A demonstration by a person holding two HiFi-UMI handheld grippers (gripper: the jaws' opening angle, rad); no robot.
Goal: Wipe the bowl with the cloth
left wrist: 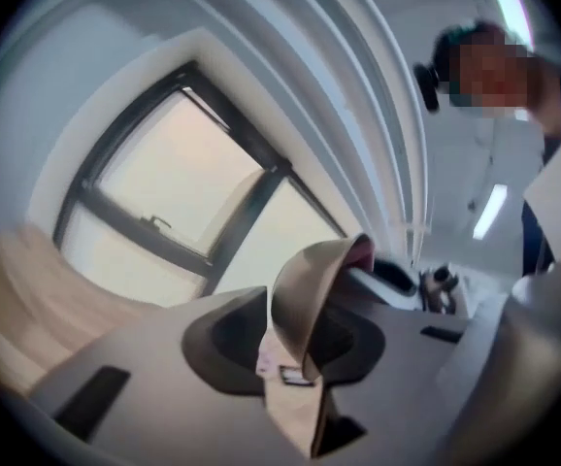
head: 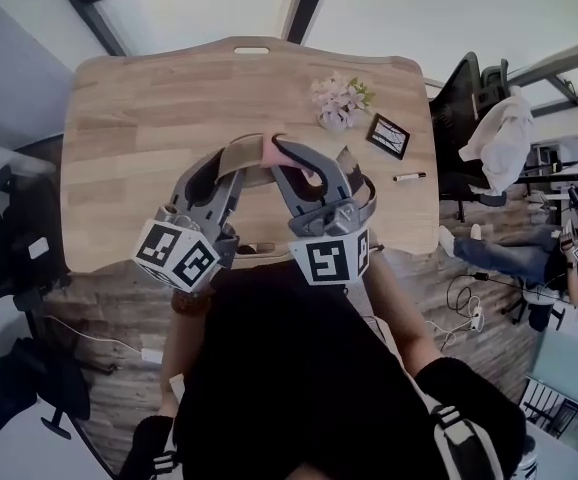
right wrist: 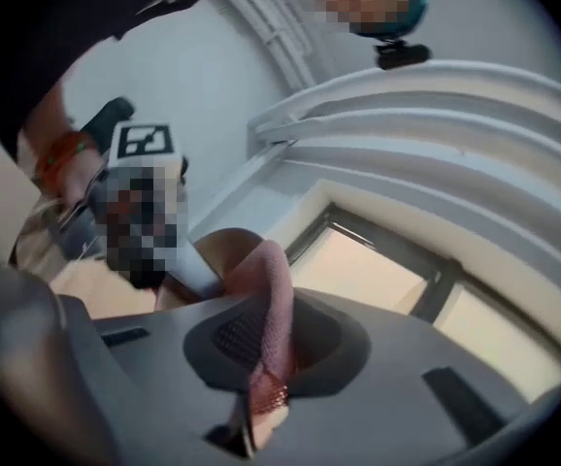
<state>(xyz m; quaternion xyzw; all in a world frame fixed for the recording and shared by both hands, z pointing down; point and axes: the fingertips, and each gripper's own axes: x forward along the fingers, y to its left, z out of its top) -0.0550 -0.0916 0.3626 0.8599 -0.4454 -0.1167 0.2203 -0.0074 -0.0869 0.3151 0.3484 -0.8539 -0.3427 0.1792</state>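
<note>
Above the wooden table (head: 139, 118) I hold both grippers level, facing each other. A tan bowl (head: 237, 151) stands on edge between them. My left gripper (head: 241, 168) is shut on its rim; in the left gripper view the bowl (left wrist: 310, 294) rises curved out of the left gripper (left wrist: 295, 362). My right gripper (head: 299, 160) is shut on a pink mesh cloth (head: 289, 152). In the right gripper view the cloth (right wrist: 275, 309) runs up from the right gripper (right wrist: 259, 396) against the bowl (right wrist: 224, 250). The left gripper's marker cube (right wrist: 145, 142) shows behind.
At the table's far right stand a small bunch of flowers (head: 337, 103), a black framed card (head: 388, 135) and a pen (head: 409, 177). A chair with a white garment (head: 501, 128) stands to the right. Dark chairs and cables are on the floor at left.
</note>
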